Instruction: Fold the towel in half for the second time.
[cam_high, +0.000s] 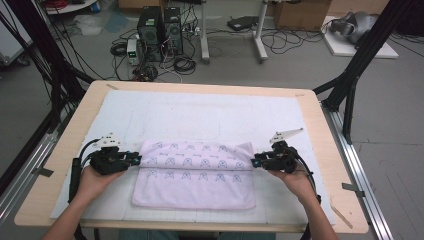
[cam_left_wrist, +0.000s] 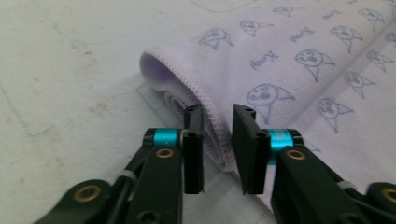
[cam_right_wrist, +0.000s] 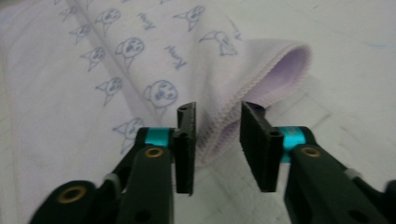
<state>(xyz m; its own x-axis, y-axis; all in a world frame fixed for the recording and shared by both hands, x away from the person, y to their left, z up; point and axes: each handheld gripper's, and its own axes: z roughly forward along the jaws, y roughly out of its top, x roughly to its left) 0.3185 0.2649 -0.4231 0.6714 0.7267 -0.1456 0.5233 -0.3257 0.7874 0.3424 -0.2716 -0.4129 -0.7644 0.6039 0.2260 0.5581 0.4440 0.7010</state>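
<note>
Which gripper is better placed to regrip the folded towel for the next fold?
Roughly even, slight edge left. The left gripper has the towel hem between its open jaws; the right gripper also straddles its hem, less centred. Neither presses the cloth.

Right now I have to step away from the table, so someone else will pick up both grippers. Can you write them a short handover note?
Left gripper: jaws open, the hemmed edge of the pale lilac towel with printed cartoon faces lies between them, not pinched.
Right gripper: jaws open, the towel's other end edge lies between them, not pinched.
Towel: lies near the front of the white mat, one gripper at each short end.
Done: towel folded over once, lengthwise.
Left: probably a further fold, then smoothing; re-grip the corners first.
</note>
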